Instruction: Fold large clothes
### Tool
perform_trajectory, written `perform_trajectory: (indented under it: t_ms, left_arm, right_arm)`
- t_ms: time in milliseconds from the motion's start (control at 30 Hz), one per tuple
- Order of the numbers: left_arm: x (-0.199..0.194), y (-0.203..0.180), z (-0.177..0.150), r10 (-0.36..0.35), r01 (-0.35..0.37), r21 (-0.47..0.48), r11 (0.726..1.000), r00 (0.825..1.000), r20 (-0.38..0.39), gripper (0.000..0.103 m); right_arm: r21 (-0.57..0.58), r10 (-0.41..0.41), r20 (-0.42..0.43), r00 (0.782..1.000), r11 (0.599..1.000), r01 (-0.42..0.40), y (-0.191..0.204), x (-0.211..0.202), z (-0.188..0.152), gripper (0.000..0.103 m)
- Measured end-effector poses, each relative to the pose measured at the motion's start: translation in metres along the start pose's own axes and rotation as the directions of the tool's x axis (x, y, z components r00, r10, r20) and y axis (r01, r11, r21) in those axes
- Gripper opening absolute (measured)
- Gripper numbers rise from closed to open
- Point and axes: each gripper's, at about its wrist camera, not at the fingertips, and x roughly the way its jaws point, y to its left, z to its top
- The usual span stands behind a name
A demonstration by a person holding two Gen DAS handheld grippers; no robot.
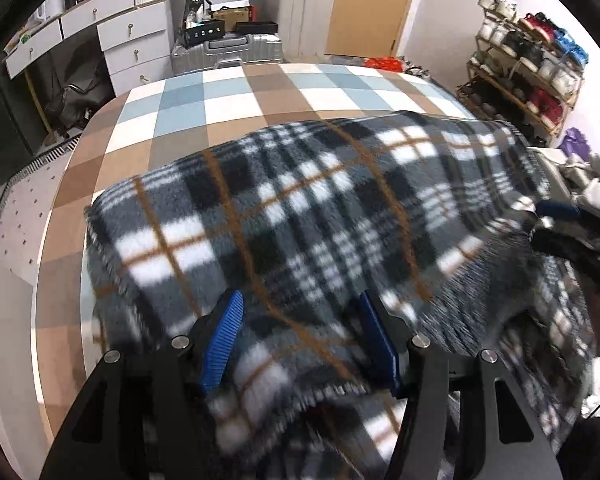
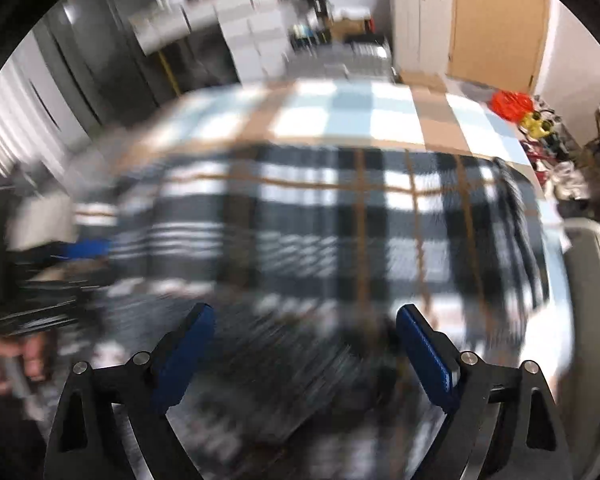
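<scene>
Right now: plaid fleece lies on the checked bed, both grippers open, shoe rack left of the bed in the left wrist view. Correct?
Not quite. In the left wrist view the shoe rack stands right of the checked bed. The plaid fleece, open left gripper and open right gripper are as stated.

No legible txt, labels or nos. anywhere; right view too blurred

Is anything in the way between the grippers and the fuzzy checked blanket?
Nothing visible. The black, white and tan plaid fleece garment lies right between the open left gripper fingers, and directly under the open right gripper.
</scene>
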Motion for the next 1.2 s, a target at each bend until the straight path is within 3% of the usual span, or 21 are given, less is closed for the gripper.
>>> perform_trajectory:
  t_ms: [133, 267, 367, 433, 500, 600, 767, 867, 1000, 1067, 1200]
  left_arm:
    - [-0.028, 0.000, -0.019, 0.013, -0.014, 0.012, 1.000, 1.000, 0.009, 0.055]
    - [-0.070, -0.001, -0.039, 0.020, -0.016, -0.063, 0.998, 0.998, 0.057, 0.055]
    - [-0.112, -0.010, -0.061, -0.011, 0.033, -0.132, 0.991, 0.986, 0.165, 0.057]
    - [-0.138, -0.017, -0.079, 0.018, 0.020, -0.162, 0.987, 0.973, 0.231, 0.064]
    - [-0.161, -0.021, -0.102, 0.062, -0.001, -0.201, 0.980, 0.952, 0.300, 0.083]
    - [-0.173, -0.025, -0.127, 0.076, 0.000, -0.215, 0.977, 0.936, 0.344, 0.087]
    - [-0.161, -0.023, -0.156, 0.075, -0.004, -0.206, 0.979, 0.938, 0.338, 0.087]
    - [-0.160, -0.017, -0.161, 0.076, -0.007, -0.228, 0.974, 0.951, 0.298, 0.087]
    - [-0.151, -0.008, -0.171, 0.062, -0.009, -0.217, 0.976, 0.969, 0.240, 0.087]
    - [-0.149, -0.008, -0.181, 0.028, 0.012, -0.199, 0.980, 0.980, 0.195, 0.087]
    - [-0.134, -0.008, -0.194, -0.130, 0.145, -0.208, 0.967, 0.988, 0.084, 0.087]
  right_arm:
    - [0.052, 0.094, 0.175, 0.980, 0.993, -0.105, 0.005, -0.065, -0.062, 0.094]
    - [0.012, 0.061, 0.297, 0.953, 0.998, -0.068, 0.019, -0.107, -0.103, 0.099]
    - [-0.004, 0.049, 0.376, 0.925, 0.999, -0.052, 0.019, -0.128, -0.128, 0.103]
    - [0.028, 0.040, 0.396, 0.917, 0.998, -0.056, 0.014, -0.137, -0.141, 0.103]
    - [0.062, 0.059, 0.390, 0.919, 0.994, -0.090, 0.002, -0.142, -0.142, 0.103]
    - [0.097, 0.060, 0.401, 0.914, 0.989, -0.107, -0.004, -0.149, -0.150, 0.103]
    - [0.150, 0.065, 0.406, 0.911, 0.979, -0.136, -0.011, -0.158, -0.162, 0.103]
    - [0.143, 0.029, 0.442, 0.897, 0.984, -0.102, -0.012, -0.171, -0.171, 0.103]
    - [0.184, 0.014, 0.473, 0.881, 0.976, -0.115, -0.025, -0.178, -0.178, 0.103]
    - [0.205, -0.001, 0.465, 0.885, 0.973, -0.107, -0.032, -0.177, -0.178, 0.103]
    - [0.233, -0.012, 0.425, 0.905, 0.968, -0.096, -0.042, -0.169, -0.175, 0.103]
